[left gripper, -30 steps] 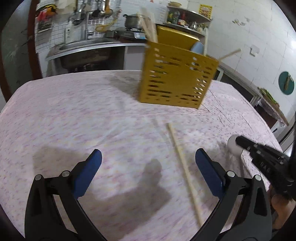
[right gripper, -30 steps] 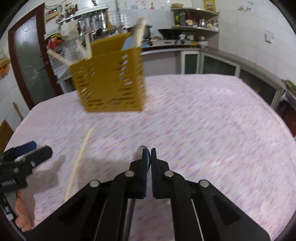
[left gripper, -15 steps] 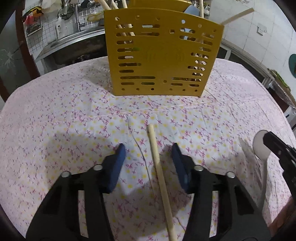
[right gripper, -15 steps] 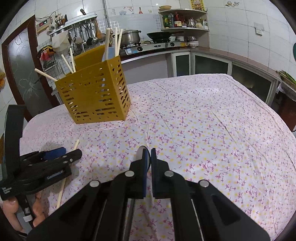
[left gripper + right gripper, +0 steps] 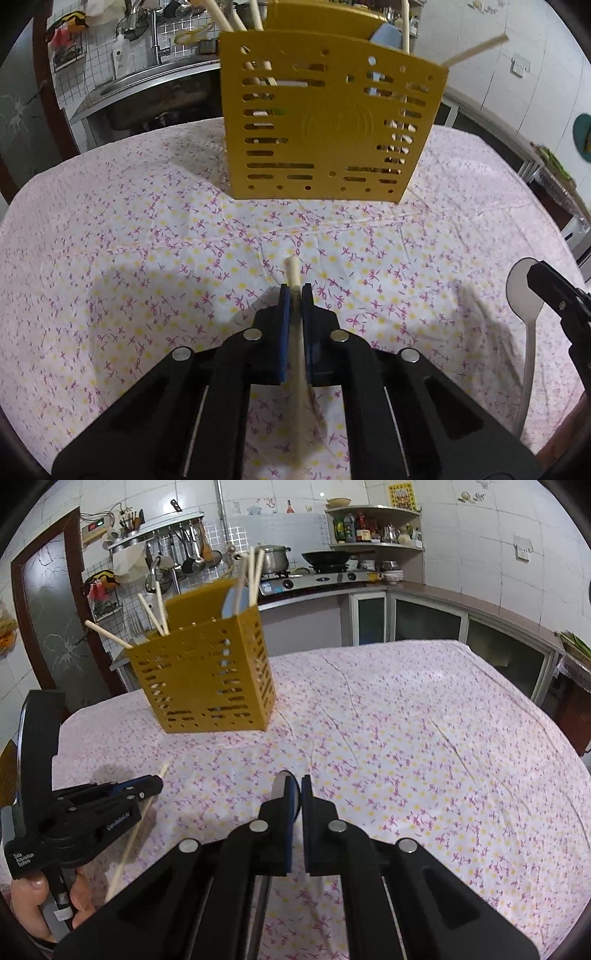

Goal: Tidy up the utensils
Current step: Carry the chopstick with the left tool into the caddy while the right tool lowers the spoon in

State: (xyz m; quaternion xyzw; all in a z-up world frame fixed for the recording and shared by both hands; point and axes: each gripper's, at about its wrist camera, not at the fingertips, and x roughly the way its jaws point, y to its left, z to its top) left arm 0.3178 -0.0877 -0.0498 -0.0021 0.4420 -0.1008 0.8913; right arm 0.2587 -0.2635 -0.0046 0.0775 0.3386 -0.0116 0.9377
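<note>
**Utensils: items in my two grippers**

My left gripper (image 5: 296, 295), jaws just closed, clamps a chopstick (image 5: 293, 271); its rear end blurs. My right gripper (image 5: 296, 786) pinches a spoon (image 5: 522, 286), handle largely hidden. Yellow holder (image 5: 332, 122) stands beyond on the tablecloth (image 5: 424, 746).

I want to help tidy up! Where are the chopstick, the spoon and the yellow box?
chopstick (image 5: 293, 271), left wrist view, its free tip.
spoon (image 5: 519, 284), left wrist view, its bowl.
yellow box (image 5: 207, 686), right wrist view, its slotted front wall.
</note>
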